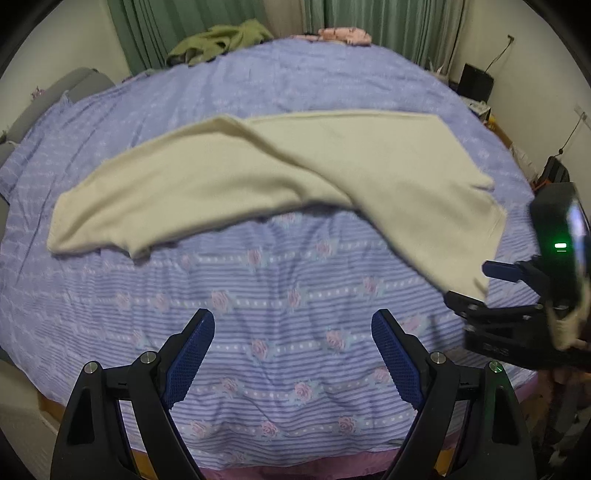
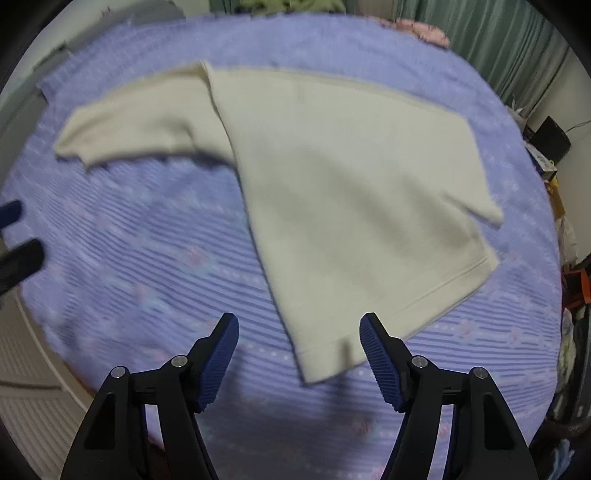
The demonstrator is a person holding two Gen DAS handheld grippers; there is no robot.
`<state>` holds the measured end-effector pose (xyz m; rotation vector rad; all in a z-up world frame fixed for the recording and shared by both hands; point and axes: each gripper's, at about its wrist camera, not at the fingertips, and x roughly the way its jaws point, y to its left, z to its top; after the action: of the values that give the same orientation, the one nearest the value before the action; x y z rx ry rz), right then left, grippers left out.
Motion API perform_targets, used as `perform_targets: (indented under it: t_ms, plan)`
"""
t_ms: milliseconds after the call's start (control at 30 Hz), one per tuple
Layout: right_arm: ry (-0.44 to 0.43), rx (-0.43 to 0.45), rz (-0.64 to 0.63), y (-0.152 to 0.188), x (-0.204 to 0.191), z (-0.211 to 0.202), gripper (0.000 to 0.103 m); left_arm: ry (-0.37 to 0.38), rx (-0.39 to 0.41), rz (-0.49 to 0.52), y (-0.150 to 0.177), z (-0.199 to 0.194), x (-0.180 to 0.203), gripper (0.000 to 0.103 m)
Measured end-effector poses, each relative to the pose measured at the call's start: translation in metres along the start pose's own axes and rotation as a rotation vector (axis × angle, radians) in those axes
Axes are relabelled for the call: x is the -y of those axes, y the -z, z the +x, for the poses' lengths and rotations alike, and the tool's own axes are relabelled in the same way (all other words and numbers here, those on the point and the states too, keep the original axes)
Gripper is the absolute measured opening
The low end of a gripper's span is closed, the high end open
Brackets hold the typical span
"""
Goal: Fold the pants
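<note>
Cream pants (image 1: 280, 173) lie flat on a bed with a purple striped flowered sheet (image 1: 258, 295). The legs reach left and the waistband end lies at the right. My left gripper (image 1: 293, 354) is open and empty above the sheet, in front of the pants. My right gripper (image 2: 299, 354) is open and empty, just above the near waistband corner of the pants (image 2: 351, 192). In the left wrist view the right gripper (image 1: 480, 280) shows at the right edge beside the waistband. The left gripper's fingertips (image 2: 14, 236) show at the left edge of the right wrist view.
A green garment (image 1: 221, 40) and a pink cloth (image 1: 343, 35) lie at the bed's far edge before green curtains (image 1: 388, 22). A grey headboard (image 1: 55, 92) is at the left. A black speaker (image 1: 476, 81) and clutter stand at the right wall.
</note>
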<state>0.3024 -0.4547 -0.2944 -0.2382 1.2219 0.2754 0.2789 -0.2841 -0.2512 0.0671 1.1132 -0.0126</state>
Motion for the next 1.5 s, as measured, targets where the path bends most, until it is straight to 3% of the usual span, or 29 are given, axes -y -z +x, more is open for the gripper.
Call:
perform_targets:
  t_ms: [167, 200, 233, 300, 567, 767, 900, 1100, 1200, 1333, 1367, 1433, 1467, 1500]
  plan:
    - [0.08, -0.11, 0.001, -0.007, 0.001, 0.048, 0.052, 0.022, -0.001, 0.038, -0.003, 0.006, -0.005, 0.087]
    - [0.08, -0.109, 0.011, -0.009, 0.003, 0.05, 0.042, 0.021, 0.006, 0.05, -0.005, 0.006, -0.007, 0.087]
    - [0.088, -0.108, 0.01, -0.012, 0.003, 0.05, 0.024, 0.023, 0.016, 0.065, -0.007, 0.006, -0.008, 0.087]
    - [0.108, -0.091, 0.022, -0.019, 0.007, 0.04, 0.008, 0.032, 0.037, 0.097, -0.015, 0.004, -0.012, 0.087]
    - [0.237, 0.186, 0.198, -0.058, 0.051, -0.066, 0.008, 0.05, 0.181, 0.237, -0.077, 0.0, -0.023, 0.087]
    - [0.316, 0.278, 0.222, -0.125, 0.101, -0.102, 0.007, 0.025, 0.254, 0.279, -0.135, 0.002, -0.016, 0.087]
    - [0.326, 0.282, 0.207, -0.175, 0.129, -0.094, 0.007, 0.068, 0.27, 0.365, -0.181, 0.016, 0.0, 0.087]
    - [0.307, 0.259, 0.2, -0.209, 0.167, -0.053, 0.007, 0.185, 0.198, 0.528, -0.266, 0.074, 0.031, 0.088]
    - [0.281, 0.245, 0.21, -0.216, 0.187, -0.031, 0.007, 0.265, 0.068, 0.565, -0.303, 0.123, 0.046, 0.088]
    - [0.237, 0.234, 0.232, -0.218, 0.208, -0.008, 0.007, 0.243, -0.051, 0.621, -0.323, 0.187, 0.071, 0.086]
    - [0.231, 0.23, 0.226, -0.219, 0.212, -0.002, 0.007, 0.246, -0.081, 0.625, -0.323, 0.198, 0.076, 0.083]
    - [0.22, 0.226, 0.212, -0.223, 0.217, 0.008, 0.007, 0.259, -0.131, 0.635, -0.323, 0.219, 0.086, 0.064]
    - [0.214, 0.223, 0.205, -0.226, 0.22, 0.014, 0.007, 0.264, -0.139, 0.633, -0.325, 0.225, 0.089, 0.036]
    - [0.206, 0.218, 0.2, -0.228, 0.223, 0.019, 0.007, 0.285, -0.151, 0.619, -0.325, 0.23, 0.09, 0.016]
